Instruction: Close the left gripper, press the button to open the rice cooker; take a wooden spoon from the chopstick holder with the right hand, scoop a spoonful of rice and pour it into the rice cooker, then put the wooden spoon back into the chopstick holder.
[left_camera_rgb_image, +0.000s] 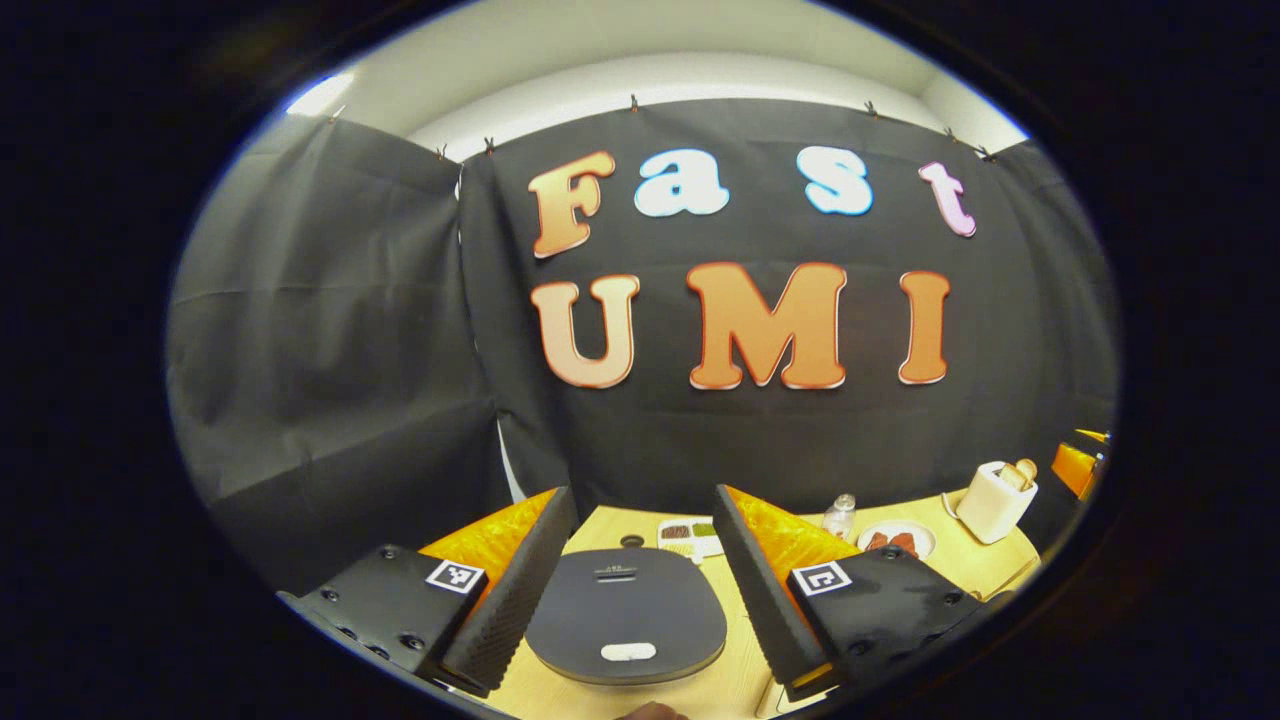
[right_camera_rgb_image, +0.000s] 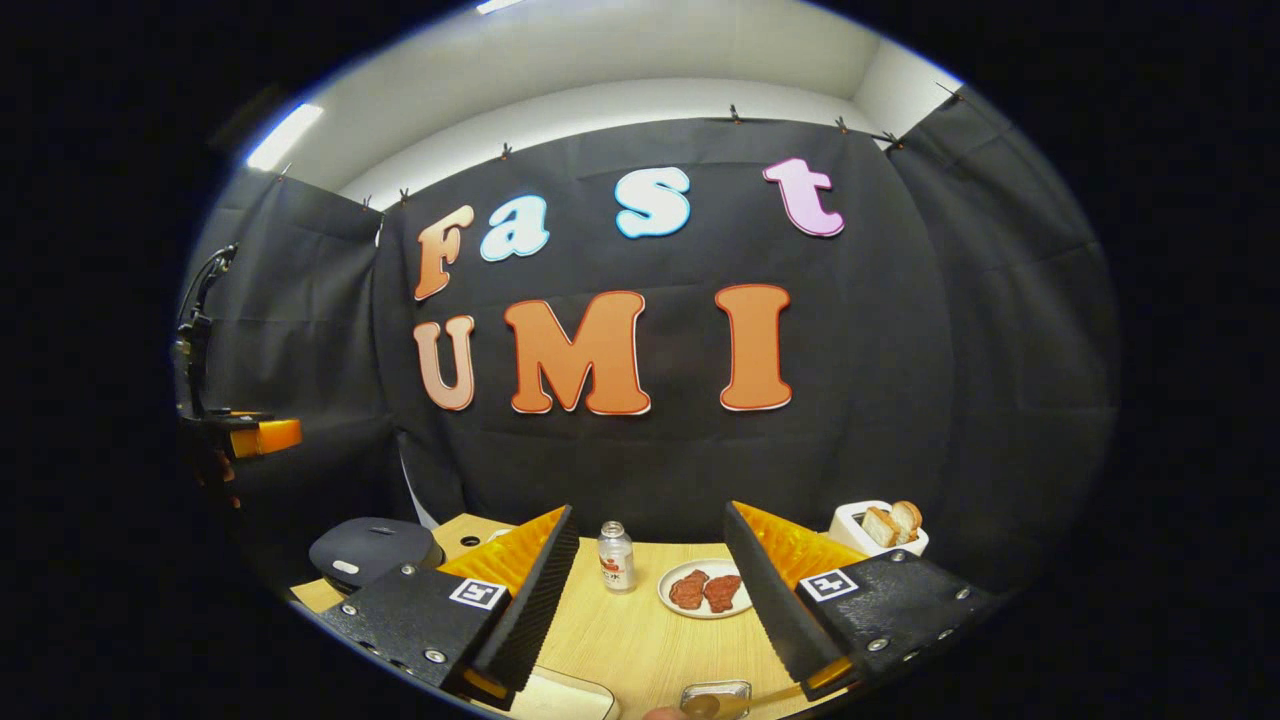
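The dark rice cooker stands shut on the wooden table, straight below and ahead of my left gripper. Its pale button lies at the lid's near edge. The left gripper is open and holds nothing, one finger to each side of the lid. In the right gripper view the rice cooker sits at the far left. My right gripper is open and empty above the table. Below it, at the near edge, is a small clear container with a wooden piece beside it, too cut off to identify.
A small bottle, a plate with meat and a white toaster with bread stand along the back of the table. A small divided tray sits behind the cooker. A pale flat object lies at the near edge.
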